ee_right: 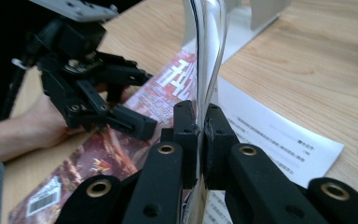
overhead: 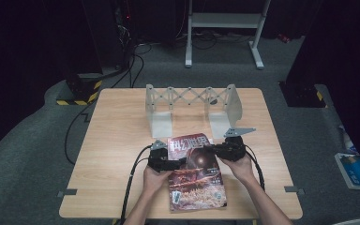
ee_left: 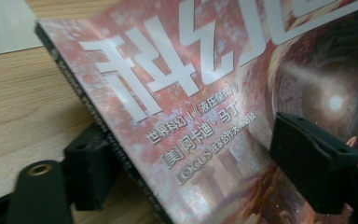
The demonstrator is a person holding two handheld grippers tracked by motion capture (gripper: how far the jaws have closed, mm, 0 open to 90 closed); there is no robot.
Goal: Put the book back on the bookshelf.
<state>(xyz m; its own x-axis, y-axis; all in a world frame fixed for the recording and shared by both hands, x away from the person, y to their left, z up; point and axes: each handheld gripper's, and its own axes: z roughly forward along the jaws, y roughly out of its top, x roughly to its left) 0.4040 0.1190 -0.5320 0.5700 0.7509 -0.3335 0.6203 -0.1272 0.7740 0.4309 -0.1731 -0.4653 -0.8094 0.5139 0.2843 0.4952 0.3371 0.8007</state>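
Right gripper [ee_right: 199, 128] fingers pinched tight on the glossy front cover [ee_right: 208, 56], lifted edge-on off a red science-fiction magazine [overhead: 194, 171]. Left gripper [ee_left: 200, 163] fingers apart, straddling the magazine's spine edge, pads not pressing. Magazine flat at the near edge of the light wooden tabletop [overhead: 117, 140], before a white expandable book rack [overhead: 192, 108].

A white expanding rack [overhead: 192, 104] stands on the wooden table [overhead: 117, 140].
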